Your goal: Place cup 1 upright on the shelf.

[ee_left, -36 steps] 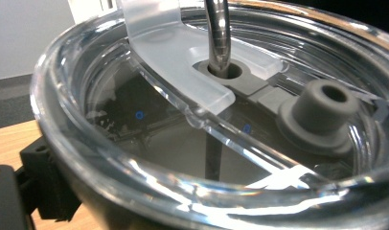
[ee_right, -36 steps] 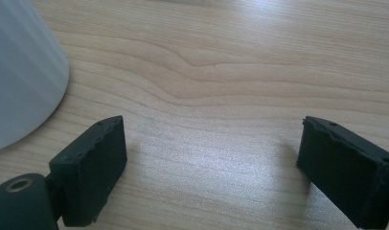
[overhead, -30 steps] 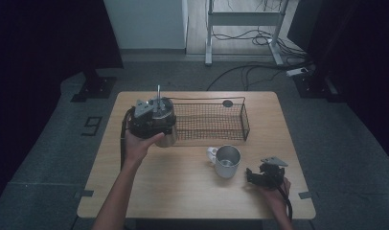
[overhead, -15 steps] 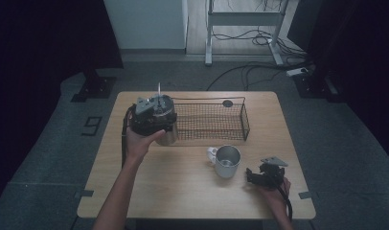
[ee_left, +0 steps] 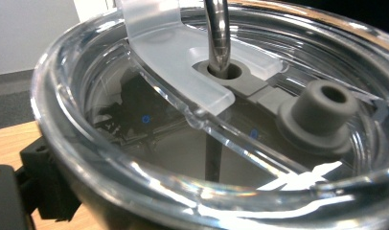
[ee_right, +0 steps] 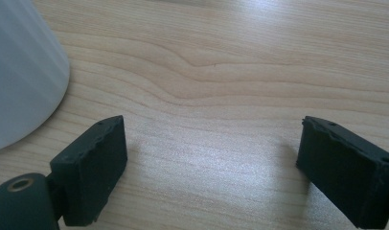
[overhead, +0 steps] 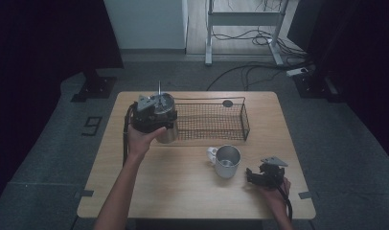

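Apparently mid-carry, the left tool (overhead: 152, 117) held a lidded tumbler (ee_left: 221, 124) with a metal straw near the desk's far-left corner, beside the wire basket (overhead: 211, 120) — its grip hidden, I couldn't tell how wide — while the right tool (ee_right: 209, 167) rested wide open and empty near the mug (overhead: 227, 160), so setting down seemed next.

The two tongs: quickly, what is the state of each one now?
Left tongs: at a steel tumbler with a clear lid; grip cannot be told.
Right tongs: open, empty, over the table.
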A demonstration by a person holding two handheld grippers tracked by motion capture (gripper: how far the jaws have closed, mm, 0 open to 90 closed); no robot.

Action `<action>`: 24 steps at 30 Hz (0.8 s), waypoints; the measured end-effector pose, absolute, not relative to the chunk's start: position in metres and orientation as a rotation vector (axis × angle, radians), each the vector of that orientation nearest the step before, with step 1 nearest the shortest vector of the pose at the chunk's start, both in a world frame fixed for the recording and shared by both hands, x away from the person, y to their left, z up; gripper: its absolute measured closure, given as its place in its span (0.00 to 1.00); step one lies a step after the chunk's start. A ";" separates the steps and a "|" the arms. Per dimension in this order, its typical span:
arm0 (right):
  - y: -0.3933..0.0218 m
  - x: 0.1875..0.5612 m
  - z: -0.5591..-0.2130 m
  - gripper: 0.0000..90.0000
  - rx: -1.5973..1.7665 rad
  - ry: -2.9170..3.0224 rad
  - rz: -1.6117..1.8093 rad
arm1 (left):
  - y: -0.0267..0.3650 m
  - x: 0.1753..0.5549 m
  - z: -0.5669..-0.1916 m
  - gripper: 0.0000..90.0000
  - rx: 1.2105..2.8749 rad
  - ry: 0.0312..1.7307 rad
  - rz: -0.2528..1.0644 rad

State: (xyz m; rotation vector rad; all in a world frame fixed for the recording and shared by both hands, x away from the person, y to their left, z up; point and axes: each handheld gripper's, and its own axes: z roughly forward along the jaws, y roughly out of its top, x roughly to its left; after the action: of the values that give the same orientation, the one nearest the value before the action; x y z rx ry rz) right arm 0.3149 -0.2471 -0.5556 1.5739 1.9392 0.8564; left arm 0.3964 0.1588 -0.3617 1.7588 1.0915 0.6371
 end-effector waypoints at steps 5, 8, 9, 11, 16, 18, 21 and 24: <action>-0.247 0.315 -0.556 0.11 1.573 1.939 0.859 | 0.155 0.398 -0.361 0.04 1.763 1.086 0.641; -0.247 0.315 -0.556 0.11 1.573 1.939 0.857 | 0.153 0.400 -0.360 0.04 1.770 1.082 0.645; -0.247 0.315 -0.556 0.11 1.573 1.939 0.859 | 0.153 0.400 -0.360 0.04 1.771 1.081 0.643; -0.247 0.315 -0.556 0.11 1.572 1.939 0.857 | 0.151 0.401 -0.359 0.04 1.767 1.082 0.641; -0.247 0.315 -0.556 0.11 1.572 1.940 0.857 | 0.148 0.404 -0.356 0.04 1.761 1.081 0.640; -0.247 0.315 -0.556 0.11 1.572 1.940 0.857 | 0.146 0.406 -0.355 0.04 1.762 1.078 0.643; -0.247 0.315 -0.556 0.11 1.571 1.939 0.861 | 0.144 0.408 -0.354 0.04 1.764 1.075 0.642; -0.247 0.315 -0.556 0.11 1.571 1.940 0.861 | 0.142 0.409 -0.353 0.04 1.765 1.073 0.644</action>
State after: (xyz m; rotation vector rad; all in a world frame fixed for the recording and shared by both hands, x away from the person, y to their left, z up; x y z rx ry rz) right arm 0.3147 -0.2470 -0.5556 1.5708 1.9396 0.8611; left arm 0.4086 0.1419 -0.3529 1.7652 1.0729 0.6443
